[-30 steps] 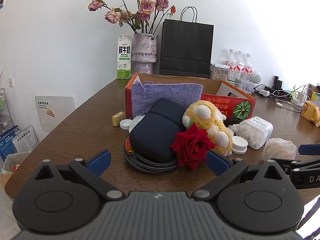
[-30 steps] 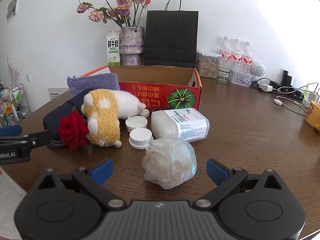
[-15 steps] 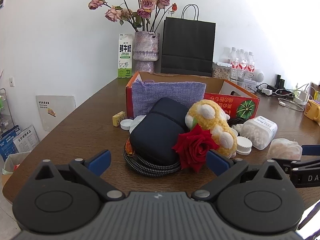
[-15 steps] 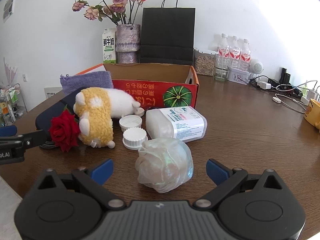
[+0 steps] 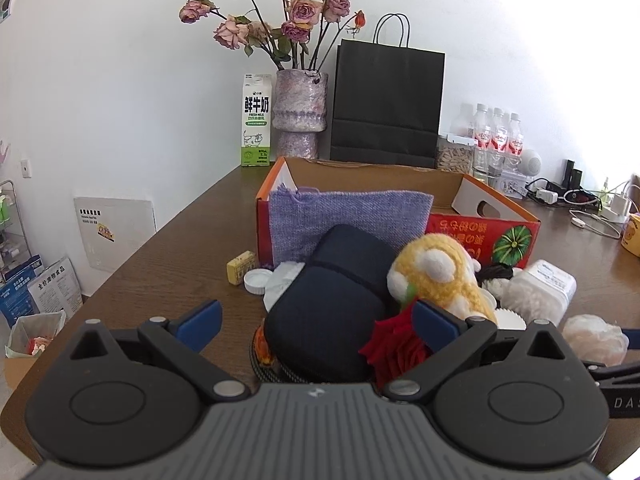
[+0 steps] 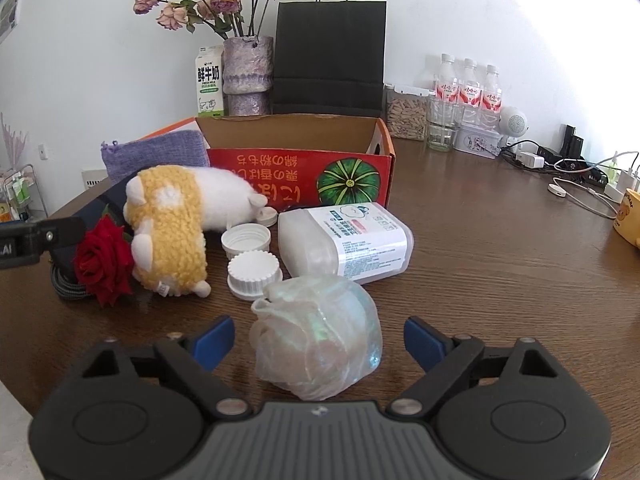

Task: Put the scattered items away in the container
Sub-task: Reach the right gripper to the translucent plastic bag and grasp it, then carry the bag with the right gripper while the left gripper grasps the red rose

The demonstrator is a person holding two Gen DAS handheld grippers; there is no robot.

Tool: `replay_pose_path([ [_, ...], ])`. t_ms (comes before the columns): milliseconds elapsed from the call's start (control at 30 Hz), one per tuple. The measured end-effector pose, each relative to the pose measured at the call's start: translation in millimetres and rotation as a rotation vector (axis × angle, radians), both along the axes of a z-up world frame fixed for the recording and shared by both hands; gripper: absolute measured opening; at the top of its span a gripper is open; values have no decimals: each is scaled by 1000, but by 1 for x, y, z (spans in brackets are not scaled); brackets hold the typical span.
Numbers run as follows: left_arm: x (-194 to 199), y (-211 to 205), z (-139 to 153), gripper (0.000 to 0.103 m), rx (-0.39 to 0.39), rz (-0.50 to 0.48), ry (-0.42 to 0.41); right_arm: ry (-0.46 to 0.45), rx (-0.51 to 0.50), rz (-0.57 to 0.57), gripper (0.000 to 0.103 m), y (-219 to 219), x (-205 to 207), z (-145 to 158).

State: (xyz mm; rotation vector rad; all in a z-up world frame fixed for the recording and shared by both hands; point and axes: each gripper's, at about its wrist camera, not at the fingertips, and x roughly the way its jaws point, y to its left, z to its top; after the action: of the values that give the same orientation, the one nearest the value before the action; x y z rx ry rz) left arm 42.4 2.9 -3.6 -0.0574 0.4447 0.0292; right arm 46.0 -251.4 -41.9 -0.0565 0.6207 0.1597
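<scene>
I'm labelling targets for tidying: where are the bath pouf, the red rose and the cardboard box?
bath pouf (image 6: 320, 336): right wrist view, middle of the mesh ball.
red rose (image 6: 103, 258): right wrist view, centre of the bloom.
cardboard box (image 6: 280, 172): right wrist view, red front wall.

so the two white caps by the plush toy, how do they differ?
The near cap lies closed side up, ridged top showing; the far cap lies open side up, hollow showing. The near cap sits beside the mesh sponge; the far cap sits closer to the box. Both are white, round, ribbed, and loose on the table.

two white caps (image 6: 253, 268), three water bottles (image 6: 468, 92), one cardboard box (image 6: 296, 172).
</scene>
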Motion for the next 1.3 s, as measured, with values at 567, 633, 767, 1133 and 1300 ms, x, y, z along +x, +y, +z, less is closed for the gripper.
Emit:
replay_pose_path([
  [567,-12,-31,5,99,44,-193,-38,-19,68,7,42,-10,3,2],
  [633,-10,-37,3,93,56,-215,-30,-20,70,9,42,-11,2,2],
  [767,-2,-46,-7,75,71,-229,10,-20,71,12,42,-11,1,3],
  [1133,0,-41,-16,38,44,-224,44,-24,74,32,43,-9,-5,4],
  [1300,-4,-36,-13,35,26,-220,34,-40,80,33,43,-11,-9,7],
])
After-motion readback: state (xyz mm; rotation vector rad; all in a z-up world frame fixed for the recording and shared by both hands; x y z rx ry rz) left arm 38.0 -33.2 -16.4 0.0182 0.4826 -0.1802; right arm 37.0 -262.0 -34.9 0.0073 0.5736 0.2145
